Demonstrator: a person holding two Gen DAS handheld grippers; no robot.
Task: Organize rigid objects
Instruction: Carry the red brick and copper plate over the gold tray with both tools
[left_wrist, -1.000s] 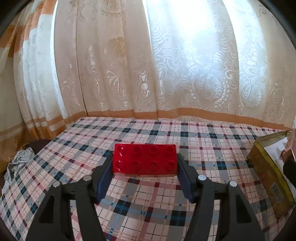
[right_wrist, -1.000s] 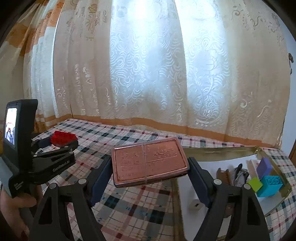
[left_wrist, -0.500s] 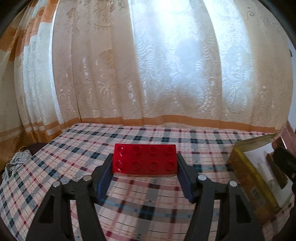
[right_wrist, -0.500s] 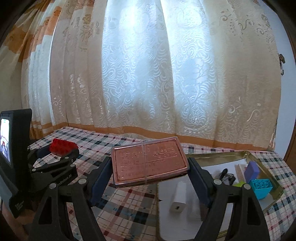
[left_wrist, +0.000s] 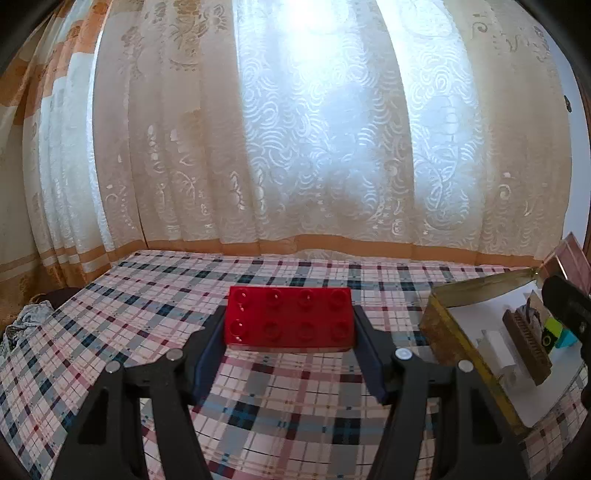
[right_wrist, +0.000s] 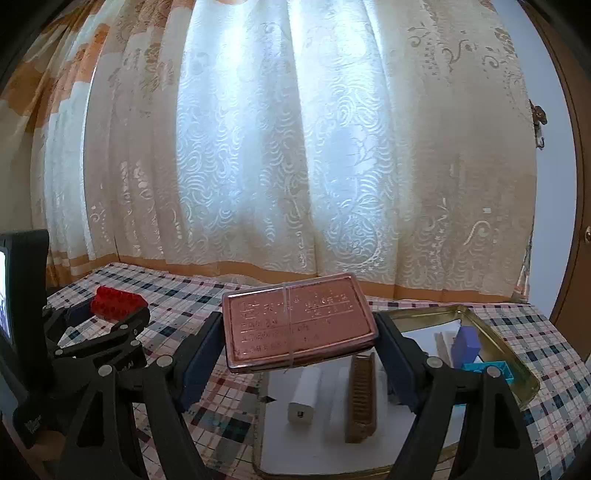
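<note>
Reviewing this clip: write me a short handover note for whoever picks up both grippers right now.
Left gripper: shut on the red studded brick, held level above the plaid cloth.
Right gripper: shut on the copper-coloured flat tin, held over the near-left part of the gold tray.
Already in the tray: white adapter, brown comb-like piece, purple block, cyan brick, and a green piece.
Left to do: set the tin and the red brick into the tray; free space looks to be at its near side.

Bare checked counter (left_wrist: 155, 317) lies open ahead of my left side. On my right, the gold tin's wall (left_wrist: 454, 332) and its crowded contents block passage. The curtain (left_wrist: 314, 147) closes the far edge.
</note>
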